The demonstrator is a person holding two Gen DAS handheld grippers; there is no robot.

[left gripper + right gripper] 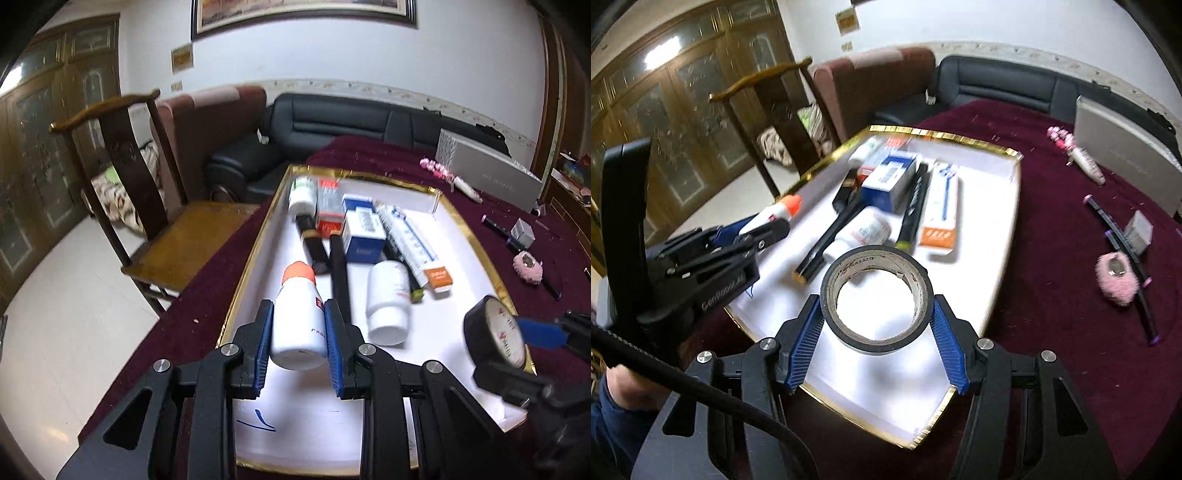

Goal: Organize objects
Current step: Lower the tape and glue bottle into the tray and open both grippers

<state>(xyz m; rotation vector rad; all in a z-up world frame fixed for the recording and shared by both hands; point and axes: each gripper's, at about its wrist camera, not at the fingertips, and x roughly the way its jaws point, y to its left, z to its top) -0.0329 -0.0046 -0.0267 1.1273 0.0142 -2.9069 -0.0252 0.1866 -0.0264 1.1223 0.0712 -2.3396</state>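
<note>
My left gripper [297, 317] is shut on a white bottle with an orange cap [297, 314] and holds it over the near left of the white gold-rimmed tray [476, 236]. My right gripper [875, 306] is shut on a black tape roll [873, 299], held above the tray's near part [871, 391]. The tape roll also shows at the right of the left wrist view [493, 334]. The left gripper with its bottle [775, 212] shows at the left of the right wrist view. In the tray lie a white bottle [388, 299], blue-white boxes [362, 232], a long tube box [413, 243] and dark pens [340, 273].
The tray sits on a dark red tablecloth [1052, 229]. On the cloth to the right lie a pink fluffy item [1115, 277], a dark pen [1123, 251], a small grey box [1139, 230], a pink-white bottle [1086, 162] and a grey long box [1126, 147]. A wooden chair [147, 206] stands left.
</note>
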